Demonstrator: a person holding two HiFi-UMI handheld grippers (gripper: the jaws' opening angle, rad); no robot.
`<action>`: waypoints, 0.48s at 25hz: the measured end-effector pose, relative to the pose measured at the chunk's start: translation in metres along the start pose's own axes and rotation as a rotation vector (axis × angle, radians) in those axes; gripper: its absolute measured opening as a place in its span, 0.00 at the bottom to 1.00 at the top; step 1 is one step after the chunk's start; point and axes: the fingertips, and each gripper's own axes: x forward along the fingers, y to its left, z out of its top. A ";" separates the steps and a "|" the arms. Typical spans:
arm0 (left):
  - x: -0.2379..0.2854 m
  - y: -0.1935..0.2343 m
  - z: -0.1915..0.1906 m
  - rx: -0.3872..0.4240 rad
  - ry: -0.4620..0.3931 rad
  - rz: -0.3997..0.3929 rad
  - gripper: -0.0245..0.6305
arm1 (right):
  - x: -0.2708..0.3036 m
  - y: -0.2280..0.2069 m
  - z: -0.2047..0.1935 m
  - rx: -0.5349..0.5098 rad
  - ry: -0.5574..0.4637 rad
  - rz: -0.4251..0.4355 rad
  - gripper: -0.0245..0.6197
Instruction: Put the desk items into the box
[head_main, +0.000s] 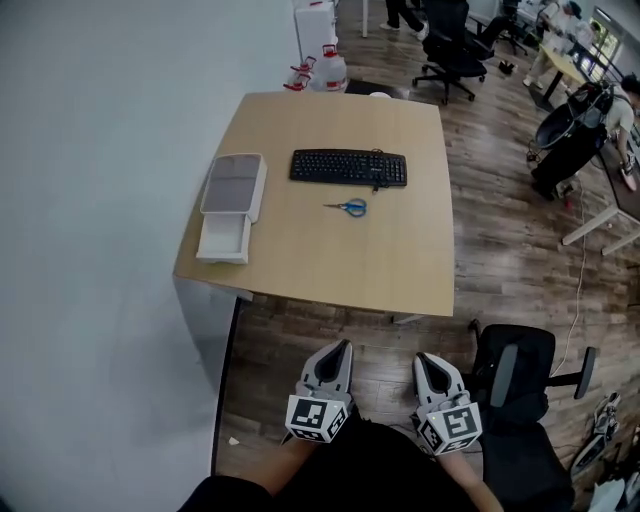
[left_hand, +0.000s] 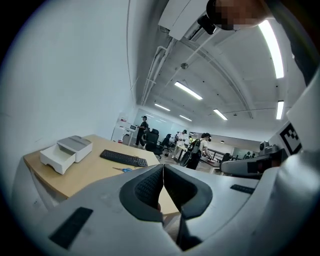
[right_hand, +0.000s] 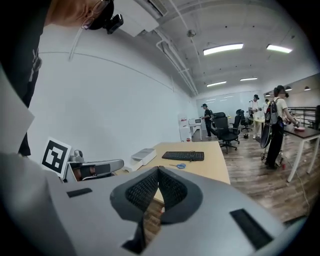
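Hidden: the person's arms were cut off at the head view's lower edge; the scissors' blades were too small to make out.
Left gripper: jaws pressed together, nothing between them, well short of the surface.
Right gripper: jaws pressed together, empty, beside a black office chair.
Items: keyboard and scissors lay mid-surface; the box sat at its left edge.
Materials: pale wood surface; black flat keyboard; blue-handled scissors; white rectangular box with grey top and a tray jutting out.
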 end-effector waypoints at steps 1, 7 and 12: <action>0.006 0.009 0.006 0.001 -0.001 0.006 0.06 | 0.012 -0.001 0.006 -0.003 0.010 0.003 0.13; 0.042 0.064 0.036 0.004 0.010 0.024 0.06 | 0.079 -0.014 0.032 -0.005 0.053 0.006 0.13; 0.070 0.098 0.047 0.008 0.026 0.014 0.06 | 0.124 -0.018 0.052 0.011 0.056 -0.014 0.13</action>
